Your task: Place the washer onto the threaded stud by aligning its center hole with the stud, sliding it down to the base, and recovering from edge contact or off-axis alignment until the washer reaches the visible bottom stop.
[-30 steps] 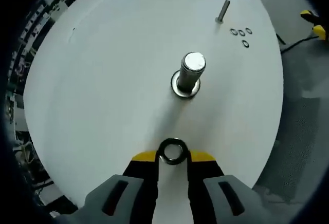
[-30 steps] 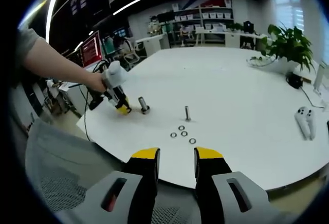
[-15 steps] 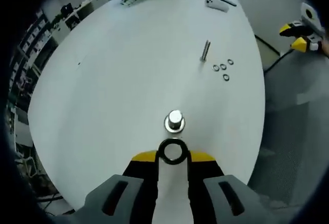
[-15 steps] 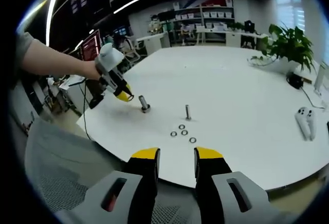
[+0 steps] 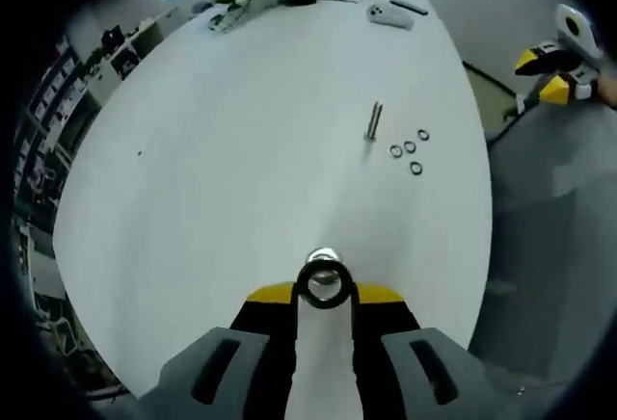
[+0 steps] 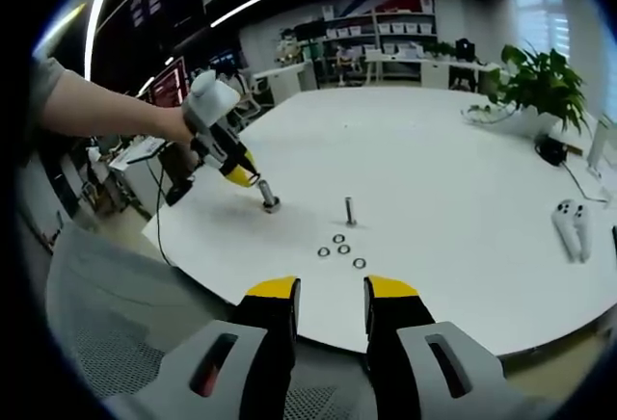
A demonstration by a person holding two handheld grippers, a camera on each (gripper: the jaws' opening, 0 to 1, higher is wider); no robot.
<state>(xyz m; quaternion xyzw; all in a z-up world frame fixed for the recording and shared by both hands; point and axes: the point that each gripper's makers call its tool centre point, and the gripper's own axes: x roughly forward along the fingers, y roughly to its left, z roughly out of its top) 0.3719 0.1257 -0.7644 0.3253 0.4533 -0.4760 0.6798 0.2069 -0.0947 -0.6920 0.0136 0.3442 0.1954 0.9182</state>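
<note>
washer (image 5: 324, 285) pinched edge-on in left gripper (image 5: 324, 297), poised right above threaded stud (image 5: 323, 257), hole roughly lined up; not yet threaded on or slid to base; right gripper (image 6: 331, 290) idle, jaws narrowly parted, holding nothing

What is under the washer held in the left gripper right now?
The top of the threaded stud shows just past the washer clamped in the left gripper. The stud's shaft and base are covered by the washer and jaws there; the right gripper view shows them on the table.
</note>
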